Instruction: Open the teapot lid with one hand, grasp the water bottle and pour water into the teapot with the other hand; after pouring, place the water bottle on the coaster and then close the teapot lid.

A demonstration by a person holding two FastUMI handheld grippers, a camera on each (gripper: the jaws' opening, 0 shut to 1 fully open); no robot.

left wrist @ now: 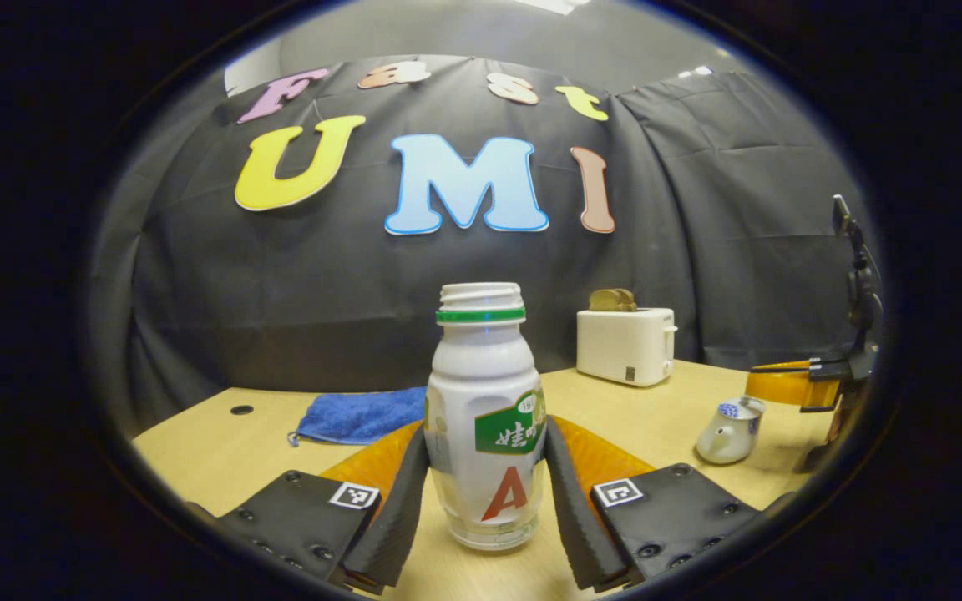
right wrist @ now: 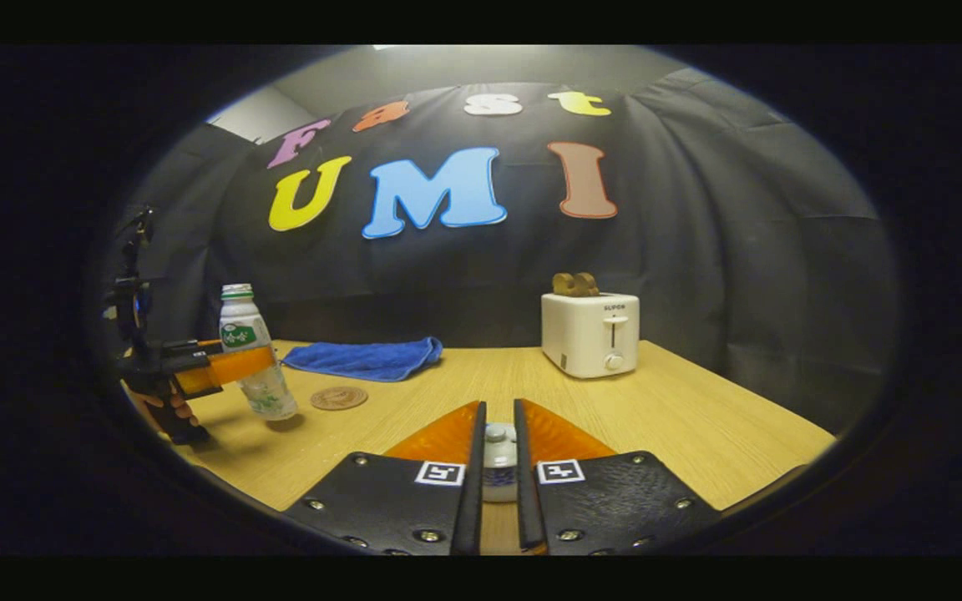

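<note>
In the left gripper view, the left gripper (left wrist: 485, 501) is standing low over the wooden table (left wrist: 665, 417), and its 2 fingers (left wrist: 397, 501) are pressing on both sides of the water bottle (left wrist: 485, 417). The jaws are open only as wide as the bottle body. The bottle is standing upright on the table, without cap, with a green ring under the neck. Behind it, a blue towel (left wrist: 360, 416) is lying on the table at the left. A white toaster (left wrist: 625, 344) with bread slices in it is standing at the back right. The small teapot (left wrist: 729, 431) with its lid is sitting near the right edge, and the other gripper is hanging just beside it, a little above.

In the right gripper view, the right gripper (right wrist: 499, 476) is pointing forward over the table (right wrist: 698, 417). Its jaws are almost closed, and the knob of the teapot lid (right wrist: 498, 455) is sitting in the narrow gap between them; I cannot tell if both fingers are really touching it. At the far left, the left gripper (right wrist: 260, 367) is gripping the water bottle (right wrist: 251, 359), held by a hand (right wrist: 165, 406). A round brown coaster (right wrist: 338, 397) is lying just beside the bottle. The blue towel (right wrist: 364, 357) and the toaster (right wrist: 590, 332) are standing farther back.
</note>
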